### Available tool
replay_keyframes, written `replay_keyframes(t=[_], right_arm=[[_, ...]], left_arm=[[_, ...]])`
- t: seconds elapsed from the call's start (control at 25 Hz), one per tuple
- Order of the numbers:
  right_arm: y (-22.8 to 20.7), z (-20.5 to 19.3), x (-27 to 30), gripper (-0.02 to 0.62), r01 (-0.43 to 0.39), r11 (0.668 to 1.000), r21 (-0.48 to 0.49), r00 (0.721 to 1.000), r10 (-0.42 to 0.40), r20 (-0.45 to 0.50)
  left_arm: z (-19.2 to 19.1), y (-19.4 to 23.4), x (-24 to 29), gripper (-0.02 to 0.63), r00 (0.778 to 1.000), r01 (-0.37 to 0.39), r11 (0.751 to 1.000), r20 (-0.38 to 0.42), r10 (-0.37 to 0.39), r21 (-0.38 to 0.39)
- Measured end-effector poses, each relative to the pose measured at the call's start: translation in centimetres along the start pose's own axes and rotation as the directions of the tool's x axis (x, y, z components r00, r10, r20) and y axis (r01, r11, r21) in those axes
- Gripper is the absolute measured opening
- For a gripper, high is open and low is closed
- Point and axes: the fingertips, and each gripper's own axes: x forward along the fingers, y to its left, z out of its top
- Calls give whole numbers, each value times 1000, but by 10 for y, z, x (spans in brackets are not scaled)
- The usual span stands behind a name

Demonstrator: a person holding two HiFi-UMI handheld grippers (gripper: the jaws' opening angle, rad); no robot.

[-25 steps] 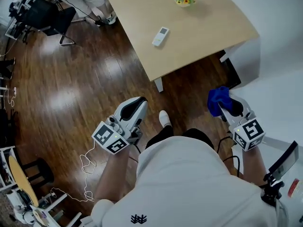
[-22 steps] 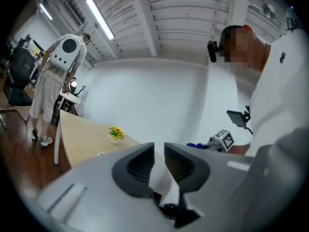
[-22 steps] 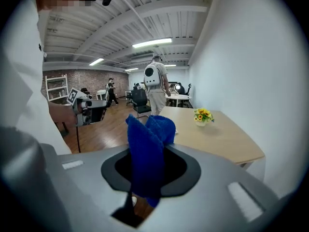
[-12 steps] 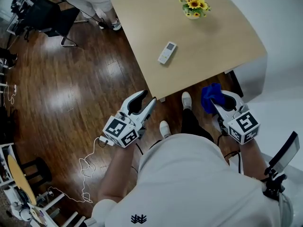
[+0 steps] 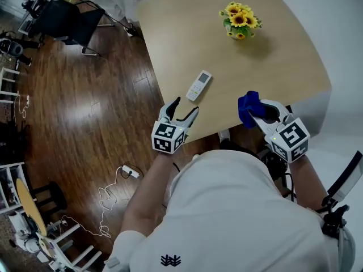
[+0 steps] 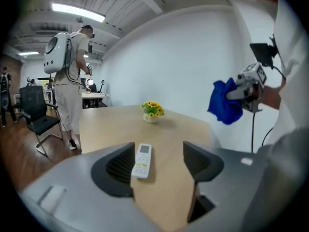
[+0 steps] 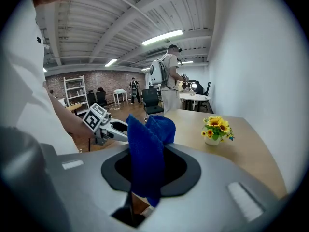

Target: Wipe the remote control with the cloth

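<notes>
Small pale pot (image 5: 239, 34) on the light wooden table (image 5: 181, 27) is holding yellow sunflowers (image 5: 240, 19). White rectangular remote control (image 5: 198, 85) is lying flat near the table's front edge, just ahead of the left gripper (image 5: 186, 106). Its jaws are standing apart, gripping nothing, having just been opening. Right gripper (image 5: 258, 113) is clamping the blue terry cloth (image 5: 247, 106). Both grippers, over the floor a second ago, are now reaching the table edge.

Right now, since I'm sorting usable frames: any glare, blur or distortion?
Head view: glare streaks the wood floor. Left gripper view: fisheye curve, dark corners, remote control fairly sharp. Right gripper view: same curve, cloth sharp, ceiling light blown white.
</notes>
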Motion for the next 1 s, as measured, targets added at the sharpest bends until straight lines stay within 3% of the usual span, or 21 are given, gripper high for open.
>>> replay_keyframes(t=[0.2, 0.44, 0.6, 0.88, 1.0], right_arm=[[-40, -11, 6, 80, -27, 999, 36, 999, 28, -35], [-71, -27, 10, 80, -59, 997, 46, 994, 63, -94], [-92, -26, 12, 80, -69, 997, 38, 991, 73, -115], [-114, -30, 20, 80, -88, 995, 47, 986, 94, -139], [-122, -32, 24, 80, -92, 994, 53, 984, 99, -146]], left_arm=[[-33, 18, 68, 354, 985, -32, 999, -169, 38, 40], [-63, 41, 114, 354, 953, -71, 996, -291, 83, 51], [-73, 46, 129, 354, 936, -78, 997, -342, 81, 23], [-95, 59, 139, 353, 902, -110, 993, -416, 117, 42], [-100, 66, 141, 321, 899, -130, 990, -413, 144, 64]])
